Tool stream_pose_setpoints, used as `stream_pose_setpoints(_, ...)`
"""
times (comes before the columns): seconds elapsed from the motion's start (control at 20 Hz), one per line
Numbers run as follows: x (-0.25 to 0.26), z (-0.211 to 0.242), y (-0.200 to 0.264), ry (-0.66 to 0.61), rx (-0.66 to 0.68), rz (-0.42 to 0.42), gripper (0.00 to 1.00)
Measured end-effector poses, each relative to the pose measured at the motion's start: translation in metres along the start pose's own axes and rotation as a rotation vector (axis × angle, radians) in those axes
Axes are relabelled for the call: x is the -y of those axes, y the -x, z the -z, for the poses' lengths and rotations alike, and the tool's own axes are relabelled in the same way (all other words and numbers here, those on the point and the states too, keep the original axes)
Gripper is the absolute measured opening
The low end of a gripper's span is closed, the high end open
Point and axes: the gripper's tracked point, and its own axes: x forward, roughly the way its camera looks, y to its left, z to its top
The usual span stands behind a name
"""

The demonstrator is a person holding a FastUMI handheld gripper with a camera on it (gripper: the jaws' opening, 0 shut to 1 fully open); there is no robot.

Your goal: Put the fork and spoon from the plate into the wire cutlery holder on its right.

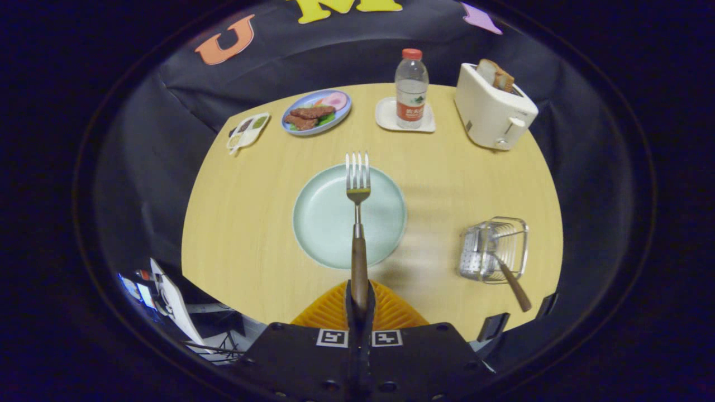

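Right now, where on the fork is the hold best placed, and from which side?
On the wooden handle, from its tail end, as the gripper has it: shut on the fork, whose tines point ahead over the plate. The handle is thicker than the thin metal neck, so it probably slips less, and the tines stay free for the wire holder.

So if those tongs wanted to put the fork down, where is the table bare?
Tongs grip the fork. Bare wood lies left of the green plate, and between it and the wire holder. Crowded beyond: food plate, bottle, toaster.
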Motion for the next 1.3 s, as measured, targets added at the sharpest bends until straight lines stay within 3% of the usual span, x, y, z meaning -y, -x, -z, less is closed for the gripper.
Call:
stream_pose_setpoints(0.25,0.102,0.010,0.040,-0.063,-0.034,0.082,0.01)
stream_pose_setpoints(0.5,0.152,0.039,0.045,-0.110,-0.141,0.103,0.01)
stream_pose_setpoints(0.95,0.155,0.061,0.024,-0.173,-0.318,0.043,0.03)
stream_pose_setpoints(1.3,0.156,0.046,0.009,-0.206,-0.336,0.049,0.05)
